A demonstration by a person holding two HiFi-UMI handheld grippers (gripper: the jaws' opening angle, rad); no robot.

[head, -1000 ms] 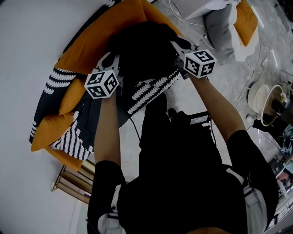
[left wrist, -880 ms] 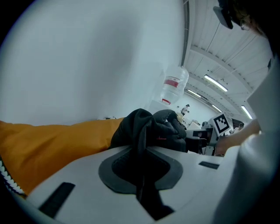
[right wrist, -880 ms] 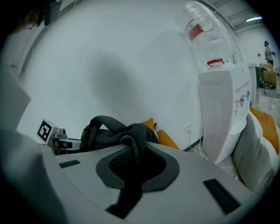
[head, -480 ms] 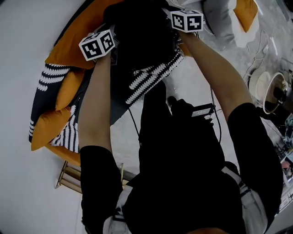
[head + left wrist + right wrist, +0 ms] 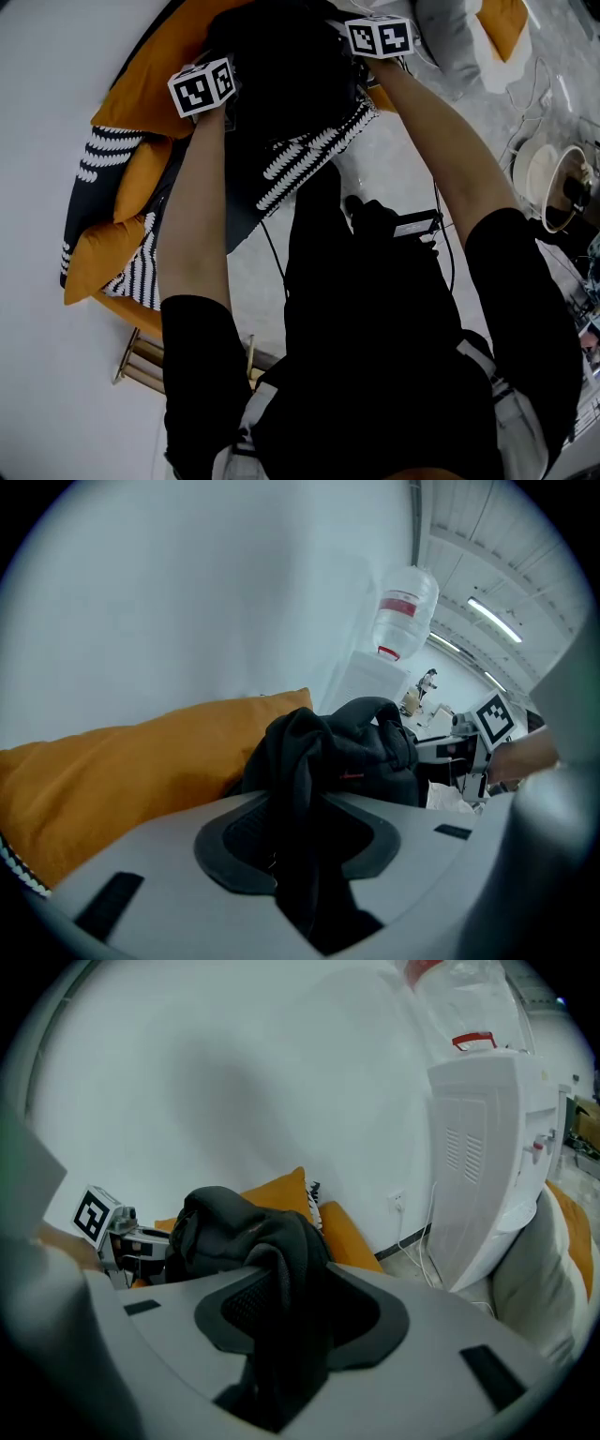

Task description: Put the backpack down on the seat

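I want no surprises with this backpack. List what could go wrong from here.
1. The jaws of the left gripper and the right gripper have just been opening, but black strap fabric lies between both pairs. Pulling back could snag it and drag the backpack along.
2. The backpack sits on the orange seat by a patterned blanket that hangs over the edge. Once released, it may slump or slide toward the floor.
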